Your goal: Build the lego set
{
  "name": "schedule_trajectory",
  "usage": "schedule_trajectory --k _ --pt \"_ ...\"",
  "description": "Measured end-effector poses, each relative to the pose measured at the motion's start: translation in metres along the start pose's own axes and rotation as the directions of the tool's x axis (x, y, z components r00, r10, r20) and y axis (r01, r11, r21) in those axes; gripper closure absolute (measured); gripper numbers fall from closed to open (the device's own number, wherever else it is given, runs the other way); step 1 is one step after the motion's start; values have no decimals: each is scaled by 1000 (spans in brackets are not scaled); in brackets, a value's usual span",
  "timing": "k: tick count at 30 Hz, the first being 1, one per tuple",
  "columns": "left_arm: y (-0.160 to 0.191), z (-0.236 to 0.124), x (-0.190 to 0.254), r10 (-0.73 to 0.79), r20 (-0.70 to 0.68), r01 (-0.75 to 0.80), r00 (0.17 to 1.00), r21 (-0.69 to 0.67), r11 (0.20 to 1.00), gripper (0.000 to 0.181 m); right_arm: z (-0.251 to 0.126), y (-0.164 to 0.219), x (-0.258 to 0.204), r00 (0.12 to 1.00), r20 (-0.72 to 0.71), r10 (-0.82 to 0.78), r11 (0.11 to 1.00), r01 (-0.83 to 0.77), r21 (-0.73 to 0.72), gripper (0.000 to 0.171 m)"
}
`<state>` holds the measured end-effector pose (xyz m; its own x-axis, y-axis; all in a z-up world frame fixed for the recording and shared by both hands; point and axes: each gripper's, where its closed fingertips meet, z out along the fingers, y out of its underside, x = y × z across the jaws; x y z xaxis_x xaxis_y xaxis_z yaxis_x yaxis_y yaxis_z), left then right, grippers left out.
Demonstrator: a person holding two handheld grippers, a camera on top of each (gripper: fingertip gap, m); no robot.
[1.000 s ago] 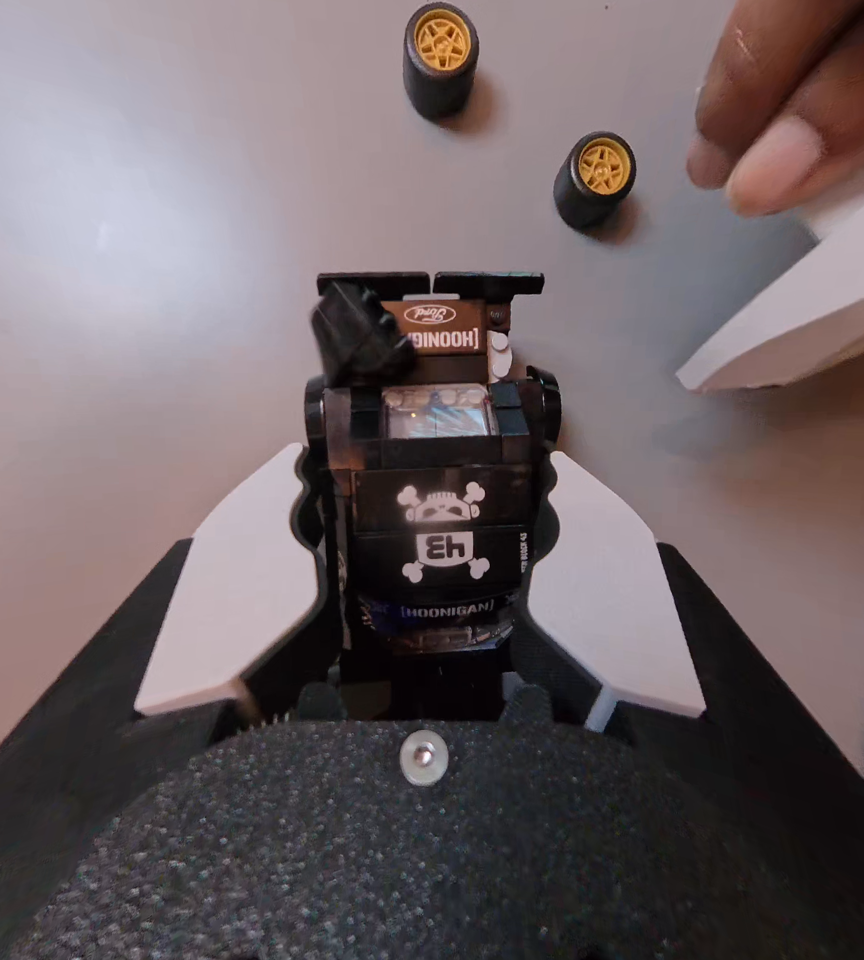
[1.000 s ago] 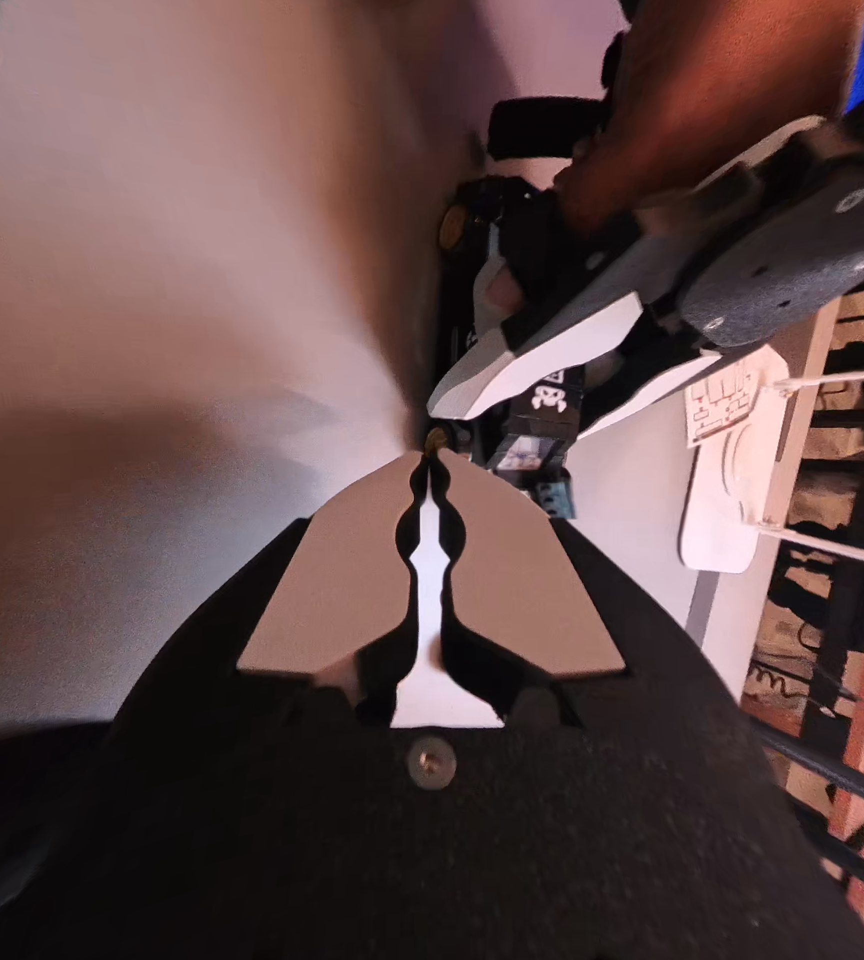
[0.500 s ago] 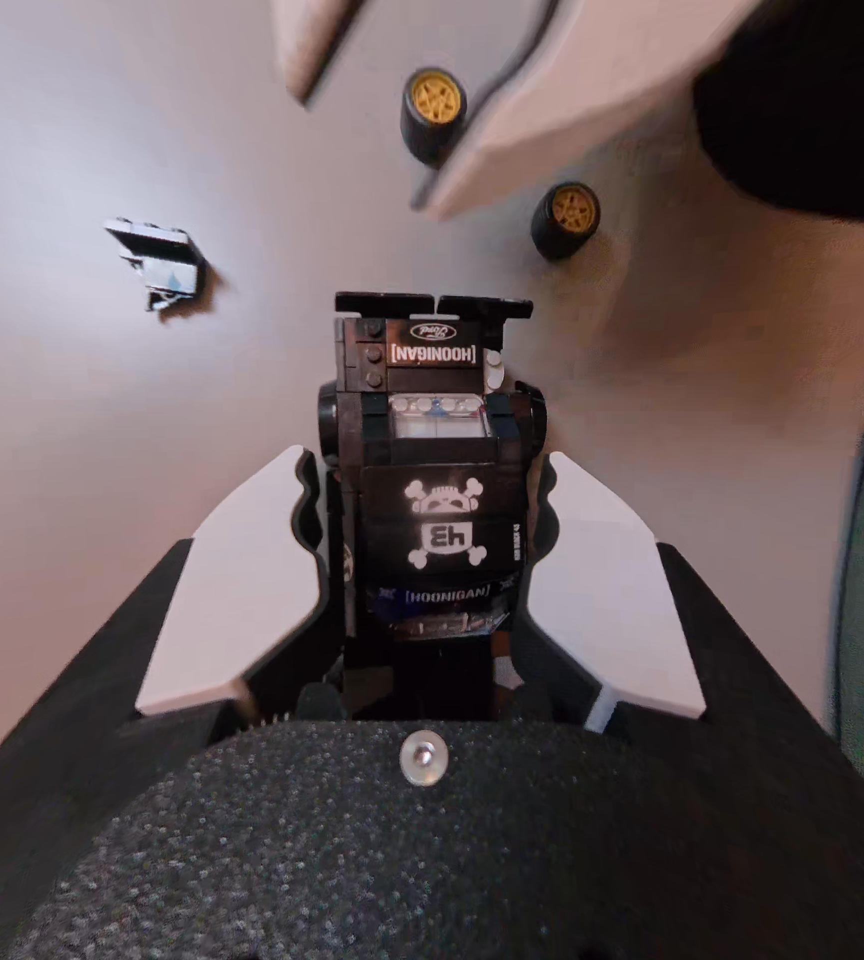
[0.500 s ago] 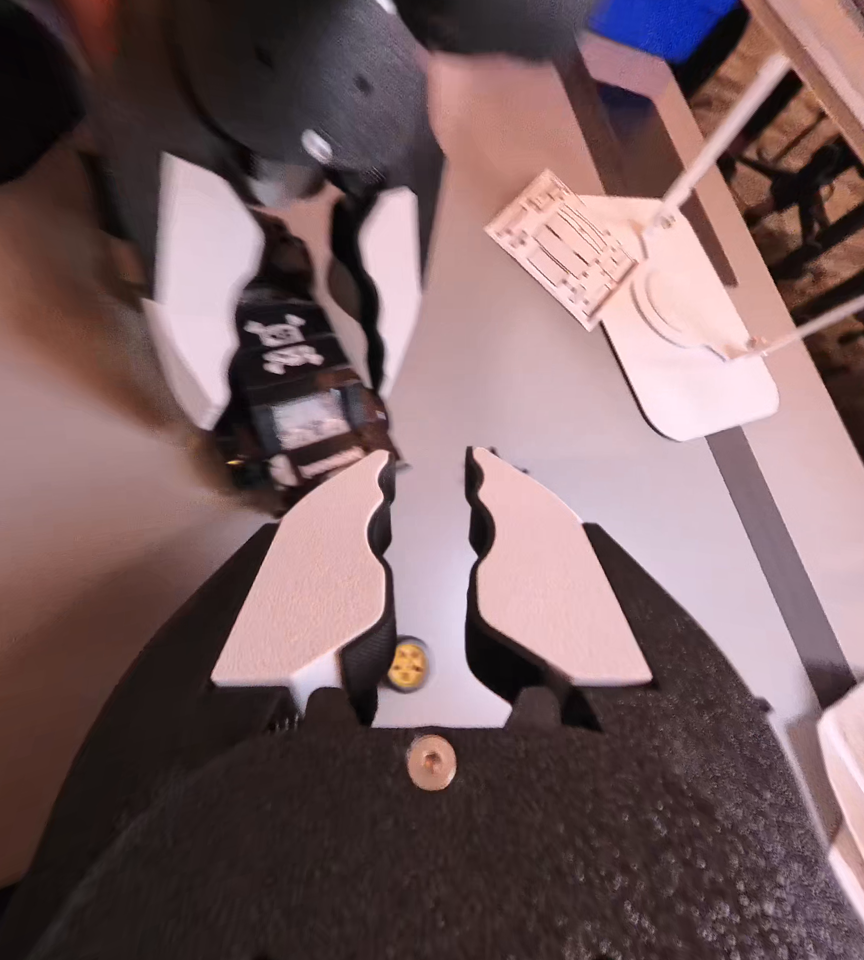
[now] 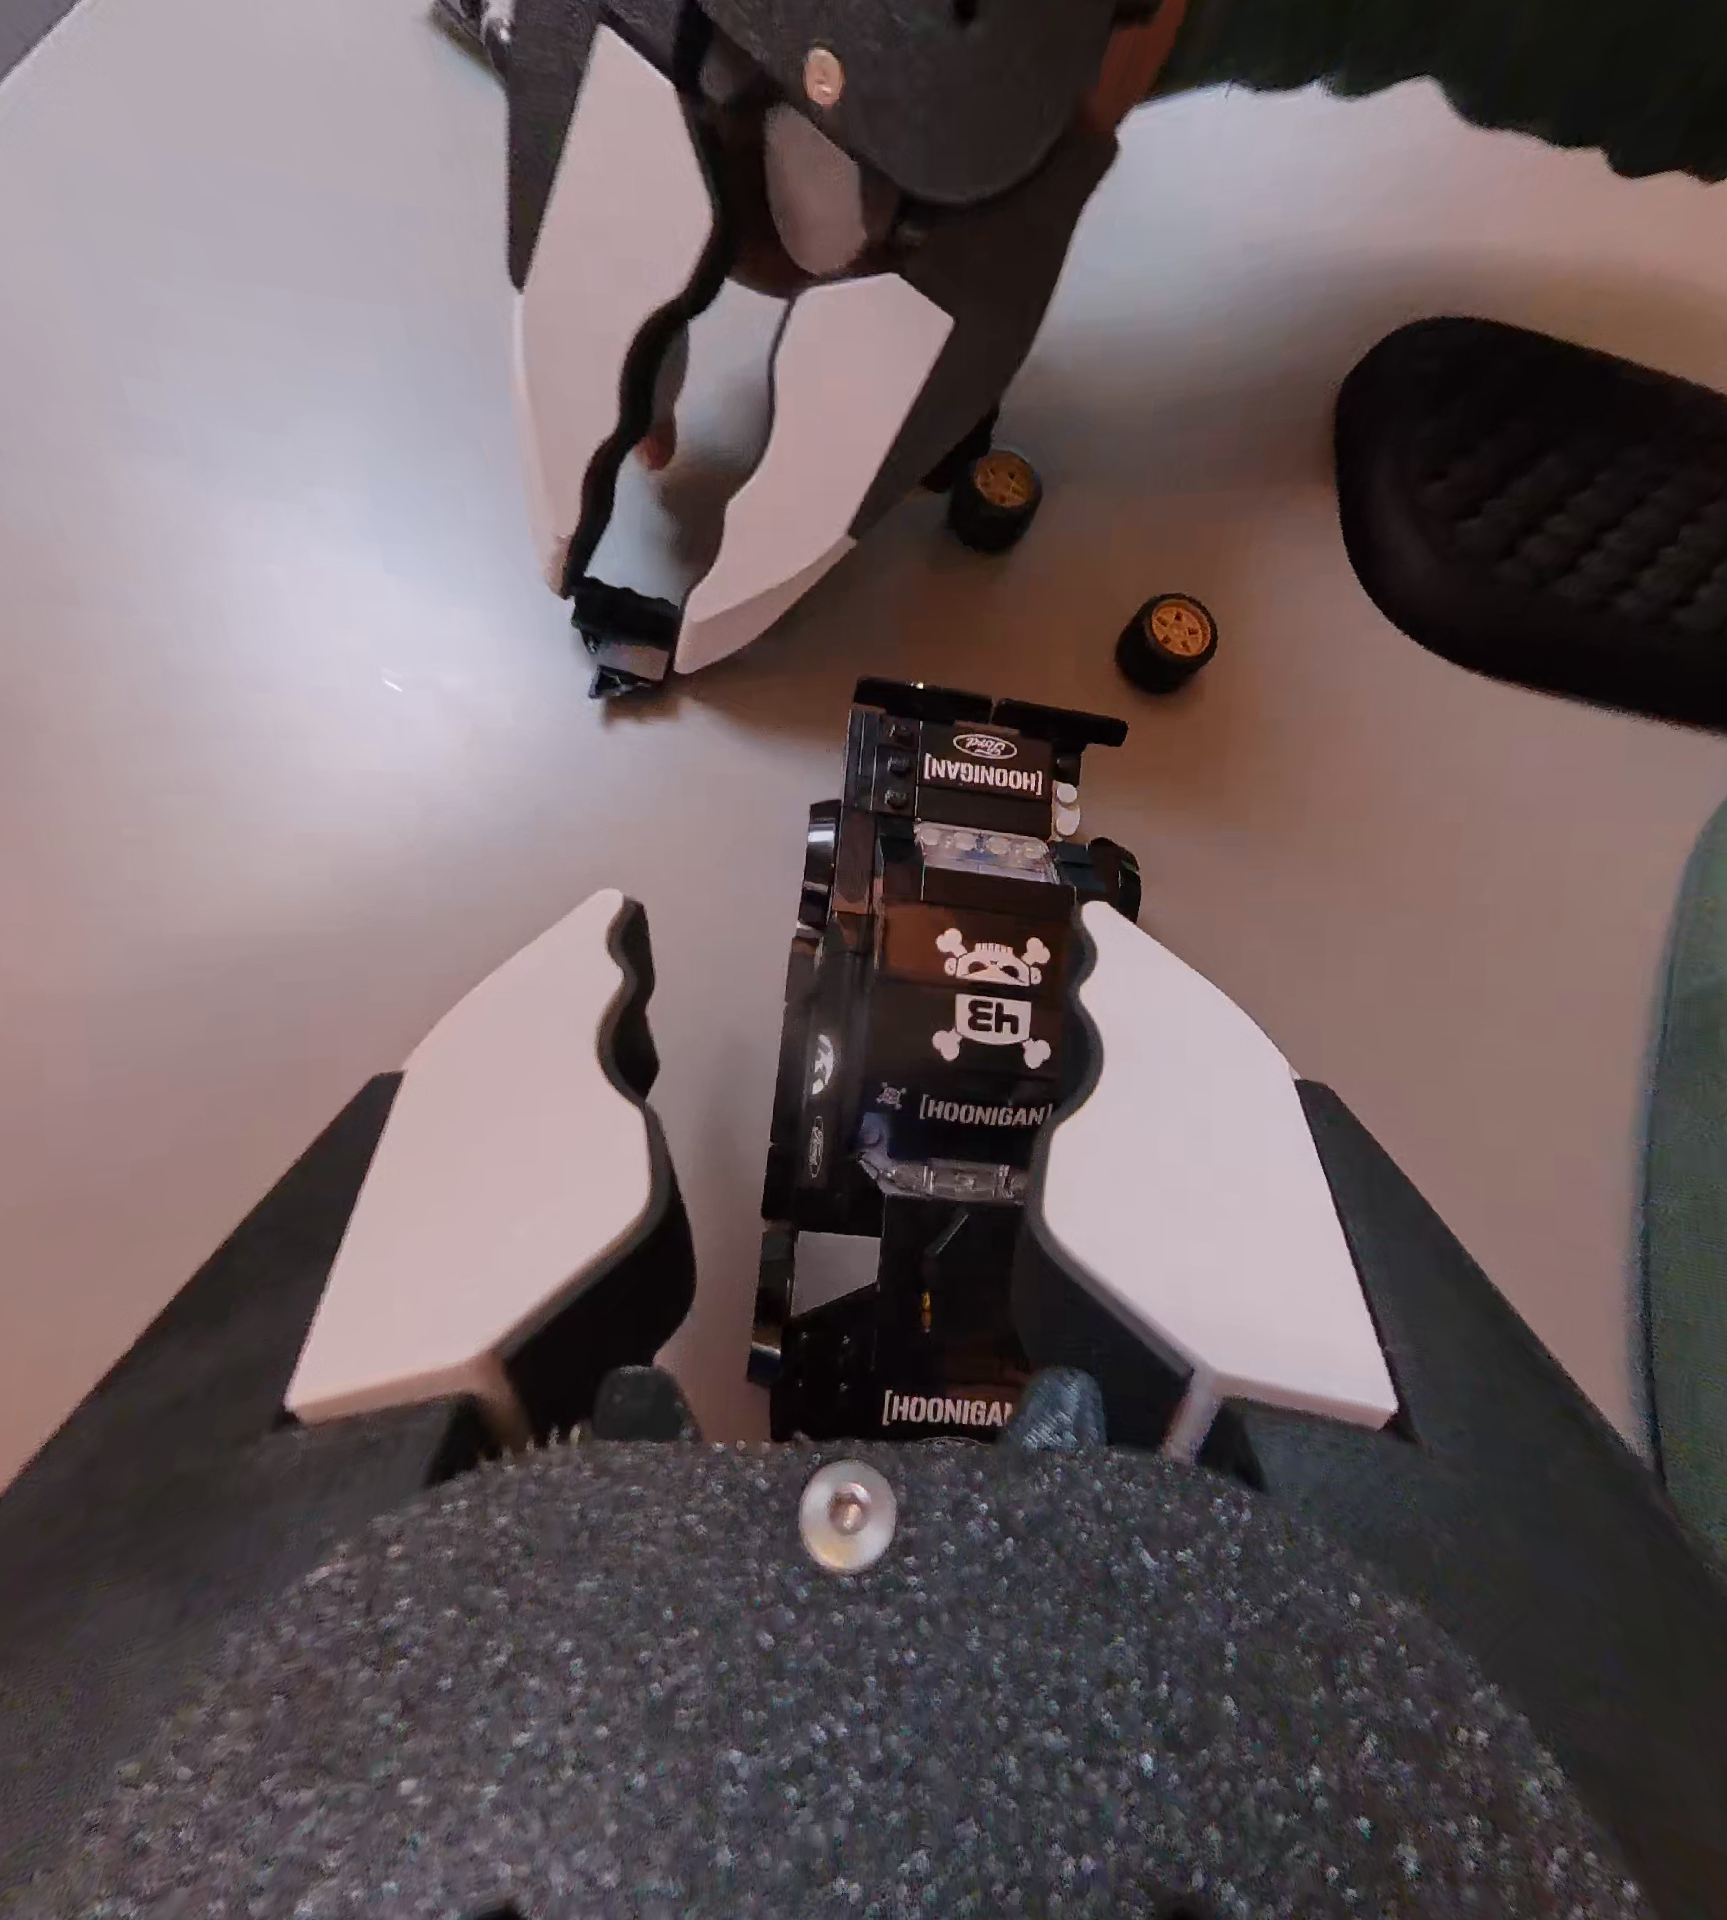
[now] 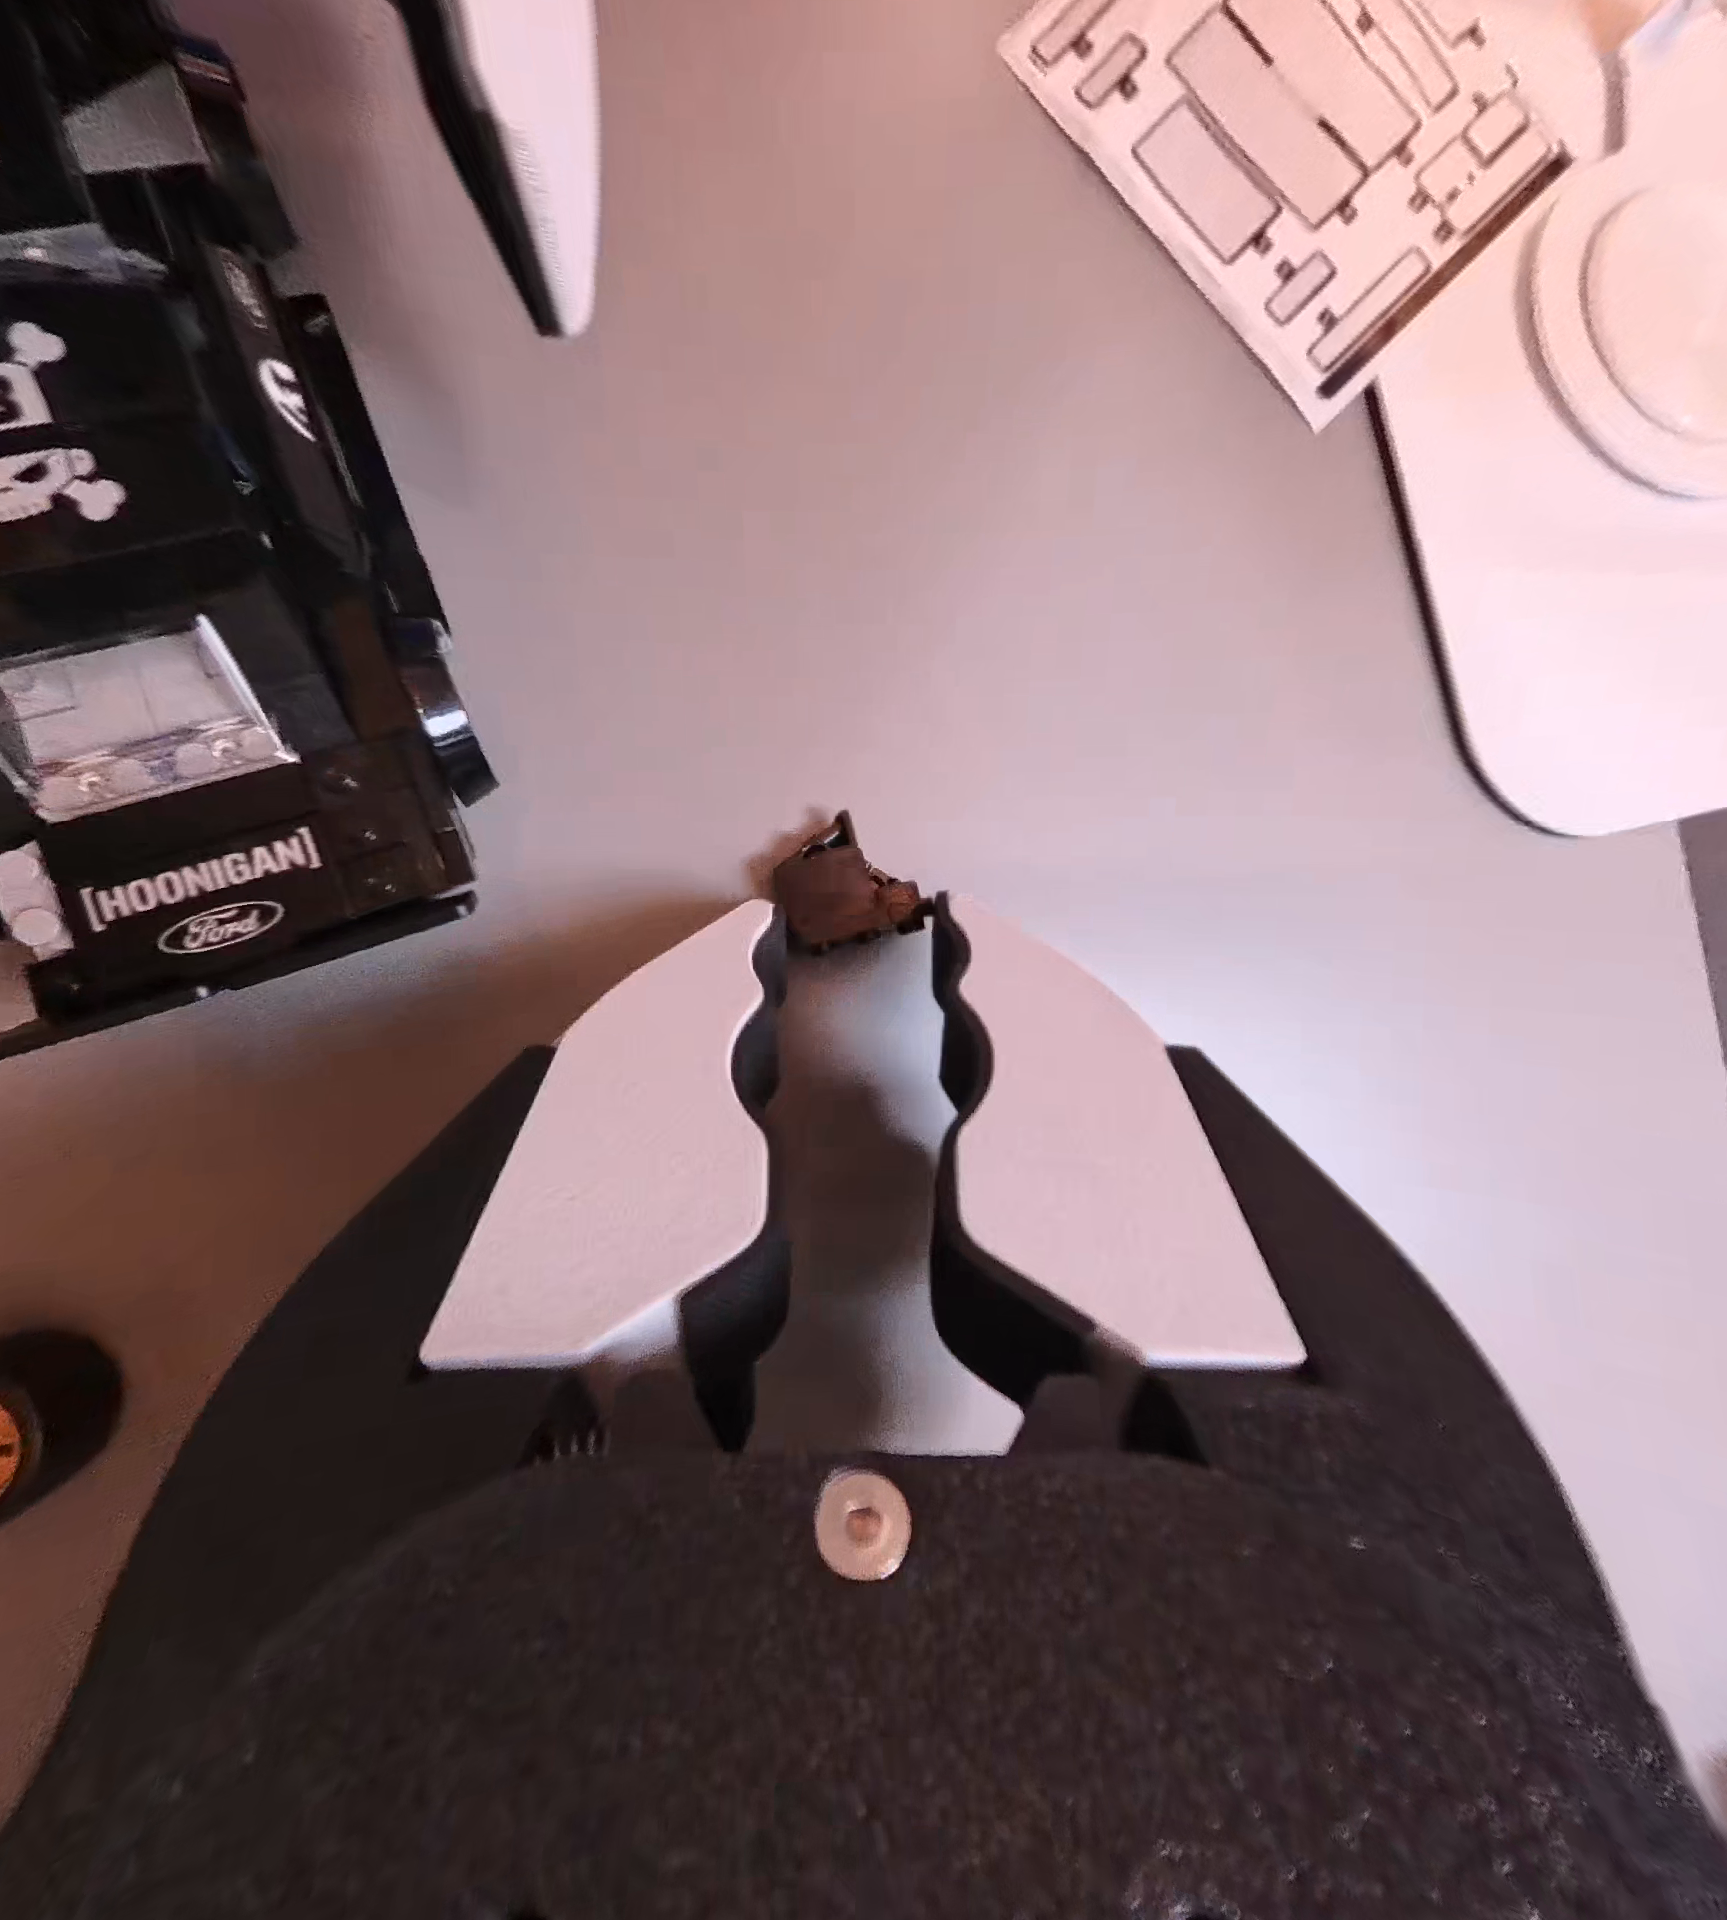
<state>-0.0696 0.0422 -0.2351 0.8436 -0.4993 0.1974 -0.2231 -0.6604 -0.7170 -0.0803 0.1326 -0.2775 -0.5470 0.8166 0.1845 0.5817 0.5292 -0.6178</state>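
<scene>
The left claw [image 5: 848, 1060] is now spread, the black car [image 5: 952, 1039] released onto the worktop [image 5: 215, 520]. The fallen small black piece [image 6: 838, 883] is pinched by the right claw [image 6: 854, 914]; refitting is judged next.

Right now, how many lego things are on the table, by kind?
Black lego car body with white stickers: 1
Loose black wheels with gold hubs: 2
Small black lego piece at the right hand-held gripper tips: 1
Total: 4
</scene>
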Motion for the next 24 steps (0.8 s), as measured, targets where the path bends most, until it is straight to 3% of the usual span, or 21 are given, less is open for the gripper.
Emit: schedule_trajectory --k 5,9,14,17,19,22,24 --pt "-13 -7 0 -57 -47 61 997 110 992 115 -42 -42 -17 974 -157 -164 963 192 189 145" --pt "-38 -21 15 -73 -164 113 984 254 961 133 -82 -73 -41 915 -301 -267 896 351 272 145" --pt "-66 -31 49 -60 -339 191 939 368 910 144 -111 -95 -68 777 -478 -410 803 556 215 145" --pt "-77 -32 65 -38 -381 203 924 402 893 149 -119 -102 -81 685 -542 -487 750 646 142 145" --pt "-80 -32 77 -9 -400 186 917 407 894 162 -123 -106 -88 618 -584 -526 715 693 90 145" --pt "-82 -35 84 40 -355 123 934 425 897 167 -130 -109 -92 553 -641 -533 693 719 44 145" --pt "-83 -37 86 82 -298 62 951 444 894 168 -133 -110 -92 581 -655 -483 726 684 71 144"
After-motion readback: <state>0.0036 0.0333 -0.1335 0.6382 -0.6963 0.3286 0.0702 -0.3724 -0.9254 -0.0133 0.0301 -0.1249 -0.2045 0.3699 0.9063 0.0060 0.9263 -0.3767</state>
